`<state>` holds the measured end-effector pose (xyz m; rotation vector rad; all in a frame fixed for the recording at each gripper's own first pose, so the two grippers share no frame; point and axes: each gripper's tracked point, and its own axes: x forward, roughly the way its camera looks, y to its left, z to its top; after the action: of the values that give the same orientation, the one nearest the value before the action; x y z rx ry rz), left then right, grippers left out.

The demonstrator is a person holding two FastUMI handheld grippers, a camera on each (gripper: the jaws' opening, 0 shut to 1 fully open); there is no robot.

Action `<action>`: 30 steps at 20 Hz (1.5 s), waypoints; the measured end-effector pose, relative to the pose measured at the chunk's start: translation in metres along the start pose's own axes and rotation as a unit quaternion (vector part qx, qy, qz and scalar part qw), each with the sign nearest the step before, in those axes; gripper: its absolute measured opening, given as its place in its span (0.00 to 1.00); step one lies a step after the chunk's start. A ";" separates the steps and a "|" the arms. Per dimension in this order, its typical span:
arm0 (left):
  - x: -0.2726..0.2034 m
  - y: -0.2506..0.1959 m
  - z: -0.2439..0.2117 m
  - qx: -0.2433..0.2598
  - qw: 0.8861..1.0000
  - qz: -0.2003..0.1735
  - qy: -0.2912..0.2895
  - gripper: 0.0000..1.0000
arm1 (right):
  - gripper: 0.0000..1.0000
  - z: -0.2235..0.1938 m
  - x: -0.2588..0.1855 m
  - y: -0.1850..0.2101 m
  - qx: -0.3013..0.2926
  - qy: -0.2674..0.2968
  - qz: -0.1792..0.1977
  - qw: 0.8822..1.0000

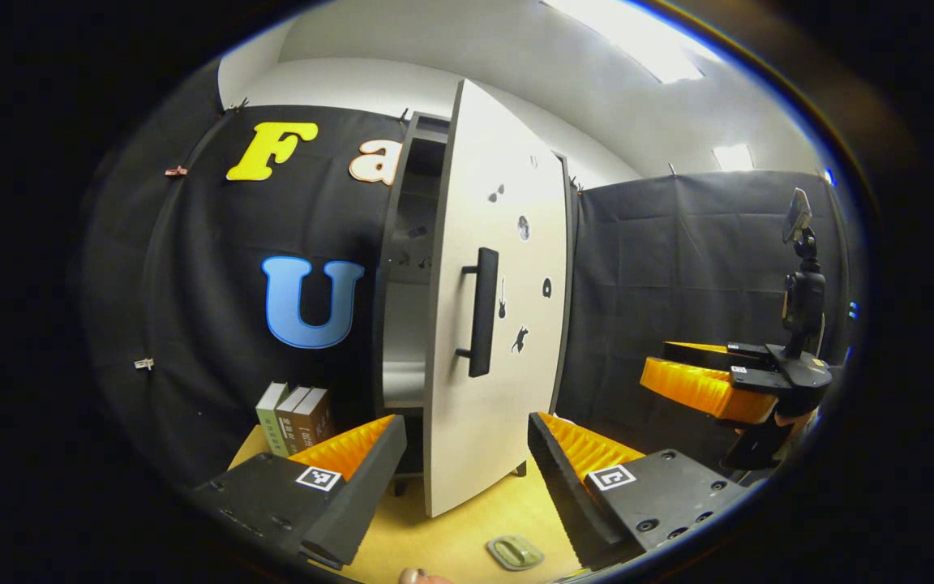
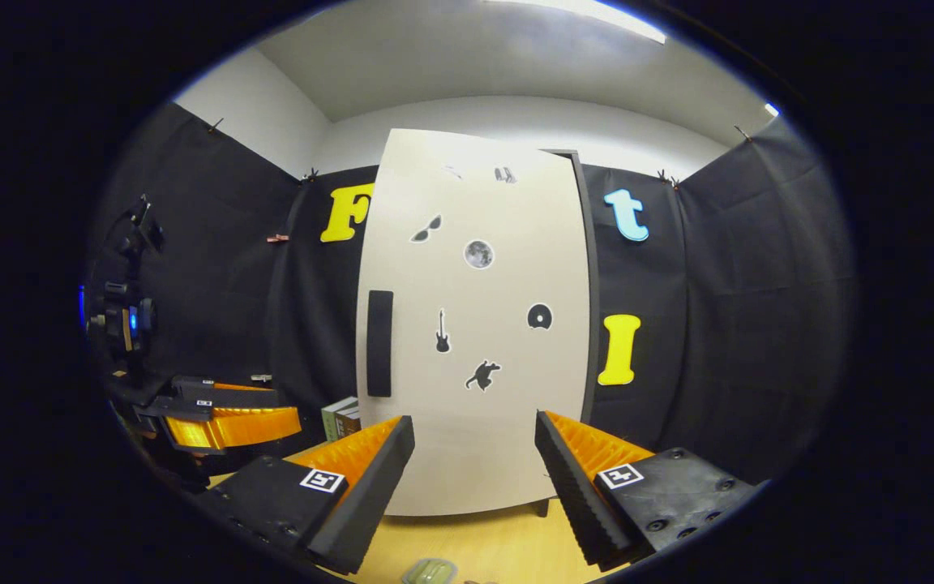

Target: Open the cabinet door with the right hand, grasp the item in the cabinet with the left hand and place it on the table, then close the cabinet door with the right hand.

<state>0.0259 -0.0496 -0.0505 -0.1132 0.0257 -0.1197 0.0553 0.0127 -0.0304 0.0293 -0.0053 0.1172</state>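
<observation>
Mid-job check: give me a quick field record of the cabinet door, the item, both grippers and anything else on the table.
cabinet door: partly open, swung out from the cabinet
door handle: dark vertical bar, not held
item: small flat grey-green object on the table, in front of the door
left gripper: open, holding nothing, facing the door's edge
right gripper: open, holding nothing, facing the door's front
books: upright, left of the cabinet
cabinet interior: visible part shows no item
</observation>
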 end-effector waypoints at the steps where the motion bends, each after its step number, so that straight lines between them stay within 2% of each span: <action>1: 0.001 -0.008 -0.001 0.001 1.000 -0.003 -0.001 0.95 | 0.97 0.001 0.000 -0.003 0.000 0.001 0.002 1.000; 5: 0.005 -0.029 0.001 0.005 1.000 -0.012 0.000 0.95 | 0.97 0.002 -0.005 -0.016 0.005 0.002 0.006 1.000; 13: 0.011 -0.045 0.017 0.042 0.999 -0.006 -0.015 0.95 | 0.97 -0.004 -0.002 -0.029 0.002 0.016 0.016 1.000; 17: 0.015 -0.053 0.017 0.039 0.999 -0.014 -0.016 0.95 | 0.97 -0.007 -0.001 -0.030 -0.016 0.019 0.019 1.000; 30: 0.028 -0.053 0.013 0.030 0.999 -0.022 -0.017 0.95 | 0.97 -0.012 0.000 -0.034 -0.020 0.026 0.014 0.999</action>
<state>0.0474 -0.1034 -0.0322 -0.0554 -0.0144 -0.1627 0.0592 -0.0210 -0.0432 -0.0136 0.0431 0.1459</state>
